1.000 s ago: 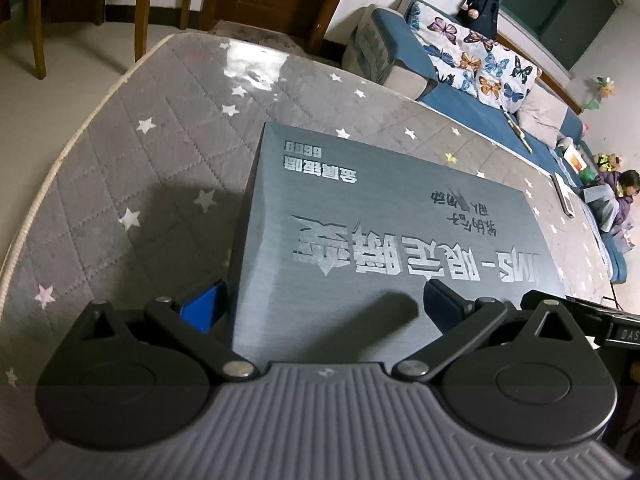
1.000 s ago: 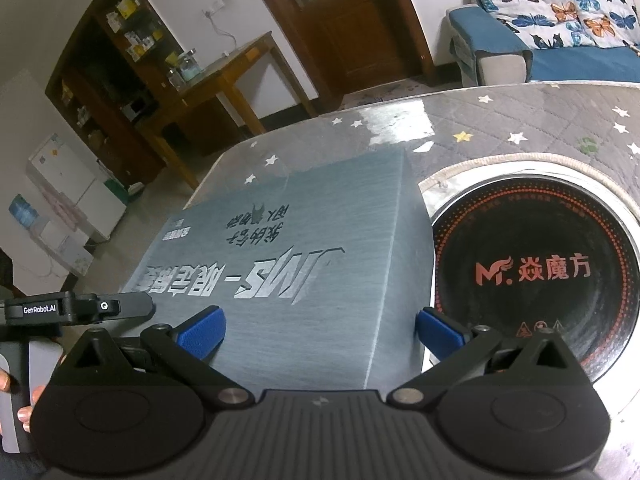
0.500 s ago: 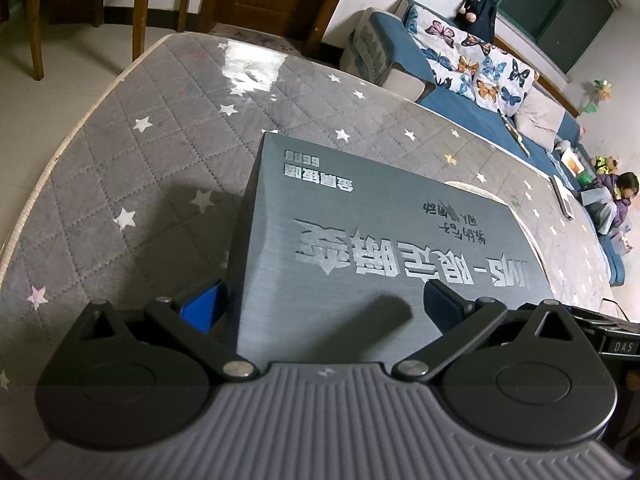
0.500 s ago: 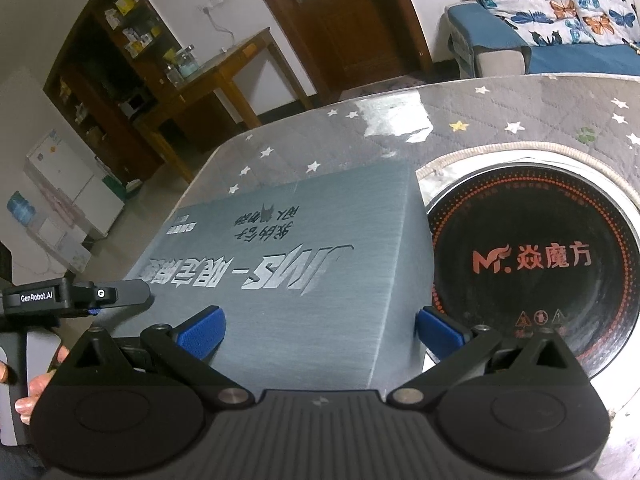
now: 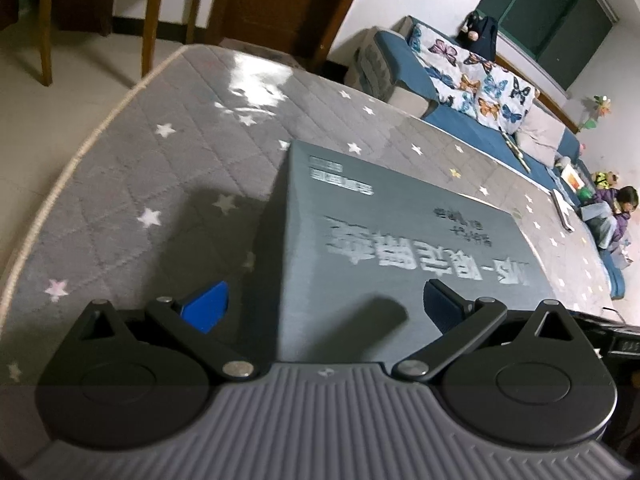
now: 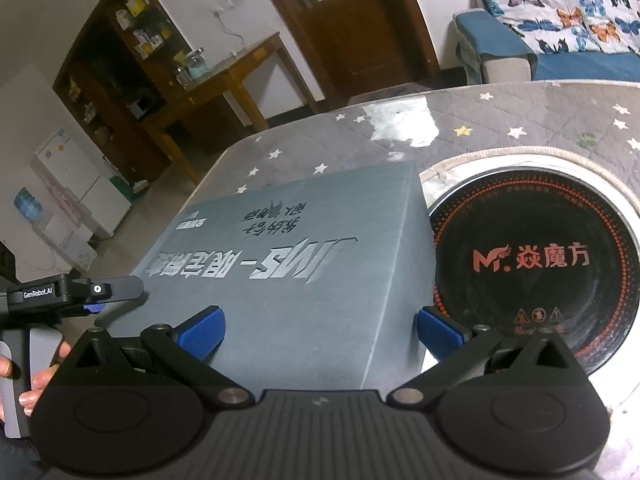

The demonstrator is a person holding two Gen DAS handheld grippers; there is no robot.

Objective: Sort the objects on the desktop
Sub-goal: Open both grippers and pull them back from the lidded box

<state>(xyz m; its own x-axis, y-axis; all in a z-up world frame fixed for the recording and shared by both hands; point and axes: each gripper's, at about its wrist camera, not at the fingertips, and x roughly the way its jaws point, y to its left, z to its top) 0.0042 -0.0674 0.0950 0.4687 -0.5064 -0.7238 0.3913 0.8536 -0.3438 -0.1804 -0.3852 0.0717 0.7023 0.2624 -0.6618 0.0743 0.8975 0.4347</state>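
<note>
Since the earlier frame the grey box had lifted at its left end, tilting above the star-patterned bench. In the left wrist view, the left gripper was spread wide across the box's near-left corner.

In the right wrist view, the right gripper was likewise splayed, astride the box's near-right corner, beside the black induction cooker.

The grey box has its near edge hidden behind both gripper bodies — whether the blue pads touch its sides cannot be told. Its printed lettering is blurred in the left wrist view. The person's hand is cut off by the picture's left edge.
</note>
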